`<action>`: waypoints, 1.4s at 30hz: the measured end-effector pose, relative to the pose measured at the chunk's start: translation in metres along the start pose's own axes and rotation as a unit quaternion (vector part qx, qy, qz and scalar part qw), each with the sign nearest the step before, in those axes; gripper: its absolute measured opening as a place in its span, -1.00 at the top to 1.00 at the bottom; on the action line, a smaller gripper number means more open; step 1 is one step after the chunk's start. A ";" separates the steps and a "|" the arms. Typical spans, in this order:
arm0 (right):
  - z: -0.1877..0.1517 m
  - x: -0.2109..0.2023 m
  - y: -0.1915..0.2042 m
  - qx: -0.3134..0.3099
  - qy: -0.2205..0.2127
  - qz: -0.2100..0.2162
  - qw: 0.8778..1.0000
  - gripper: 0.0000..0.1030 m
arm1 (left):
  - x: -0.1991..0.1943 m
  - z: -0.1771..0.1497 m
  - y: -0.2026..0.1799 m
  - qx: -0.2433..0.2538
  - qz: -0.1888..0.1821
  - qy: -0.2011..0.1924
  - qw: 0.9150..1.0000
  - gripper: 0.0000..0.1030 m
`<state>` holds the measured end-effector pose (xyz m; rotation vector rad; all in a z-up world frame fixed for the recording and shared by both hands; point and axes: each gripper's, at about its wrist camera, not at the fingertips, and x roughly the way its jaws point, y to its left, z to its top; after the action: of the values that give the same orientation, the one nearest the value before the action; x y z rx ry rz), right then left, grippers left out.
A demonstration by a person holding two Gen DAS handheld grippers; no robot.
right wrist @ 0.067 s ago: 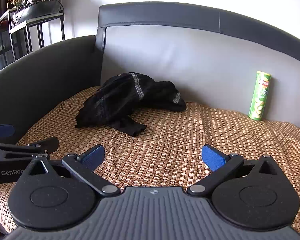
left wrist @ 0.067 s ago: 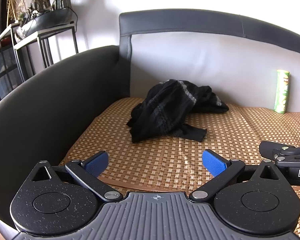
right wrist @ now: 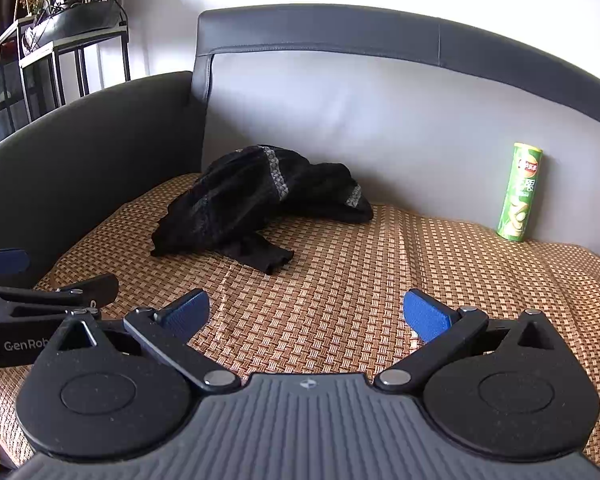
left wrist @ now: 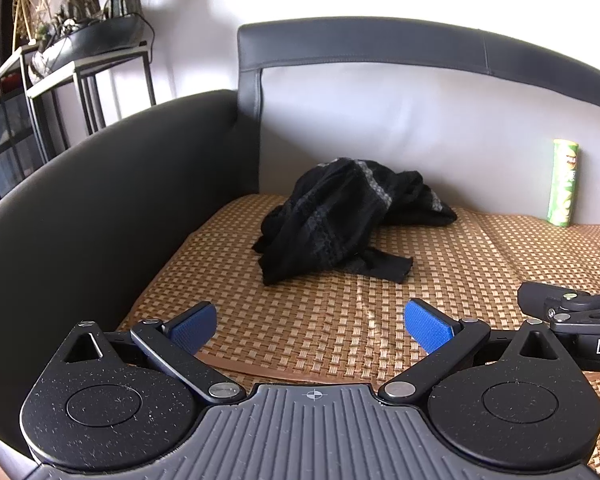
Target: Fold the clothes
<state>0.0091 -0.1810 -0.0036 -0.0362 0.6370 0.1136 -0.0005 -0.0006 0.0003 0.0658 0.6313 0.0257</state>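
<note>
At the sofa's back-left corner: black garment [left wrist: 350,216], crumpled on woven mat [left wrist: 340,320].
Left gripper [left wrist: 310,322], right gripper [right wrist: 306,312]: jaws spread, empty.
Risk: bunched layers; pinching several skews folds.

Left gripper [left wrist: 310,322]: black speckled round housings, ribbed grey centre plate with crosshair mark, silver pivot screws, blue textured pads [left wrist: 428,326]. Right gripper [right wrist: 306,312]: same build; white "GenRob" lettering on its neighbour's side.
</note>
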 end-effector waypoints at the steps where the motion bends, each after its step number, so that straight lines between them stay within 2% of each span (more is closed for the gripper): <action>1: 0.001 0.001 0.000 0.001 0.000 0.000 1.000 -0.99 | 0.000 0.000 -0.001 -0.001 -0.001 0.000 1.000 -1.00; 42: 0.002 -0.002 -0.001 0.005 -0.001 0.002 1.000 -0.99 | 0.001 0.002 0.003 -0.003 -0.011 0.000 1.000 -1.00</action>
<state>0.0087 -0.1816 -0.0002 -0.0255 0.6361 0.1140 0.0011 0.0026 0.0012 0.0536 0.6316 0.0068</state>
